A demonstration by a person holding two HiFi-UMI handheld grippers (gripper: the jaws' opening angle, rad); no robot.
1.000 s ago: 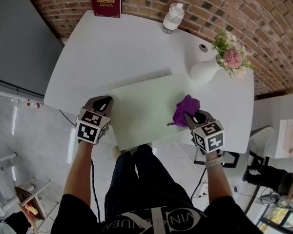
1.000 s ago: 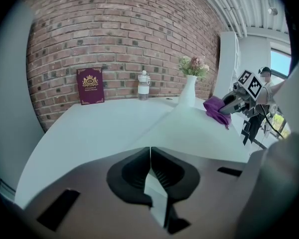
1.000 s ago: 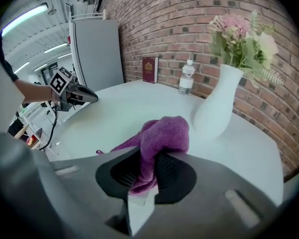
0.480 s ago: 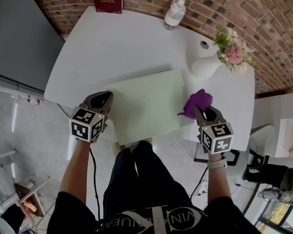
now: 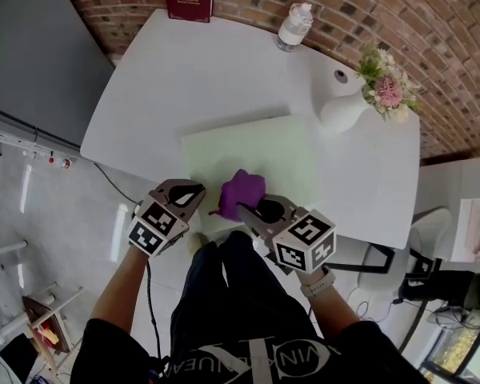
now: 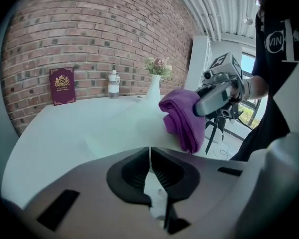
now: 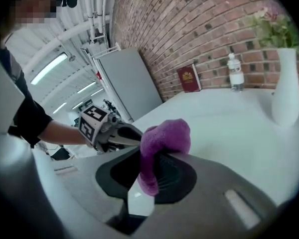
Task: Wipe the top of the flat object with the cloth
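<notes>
The wiping stroke itself seems to be in hand. On the table [image 5: 184,70] the board [image 5: 280,146] lies flat across the middle, and the cloth [image 5: 242,190] is at the board's 7 o'clock corner, by the near edge. The right gripper [image 5: 254,208] is clenched on a fold of the cloth, with the bulk bunched ahead of its tips. The left gripper [image 5: 194,195] has its jaws pressed together on nothing and sits just beside that same corner, at 9 o'clock of the cloth. I cannot tell whether it touches the board.

Most of the top lies toward 12 and 2 o'clock from here. The next pass likely calls for the cloth pressed down and drawn that way, stopping short of the vase [image 5: 344,110] near the 2 o'clock corner. The left gripper could brace the edge so the board does not slide. Whether the cloth bears on the surface now is unclear; in the left gripper view its hanging end looks at or just above it.

The board is pale green, thin, rectangular and bare, with no stain I can make out. The cloth is purple, thick-piled and wadded.
</notes>
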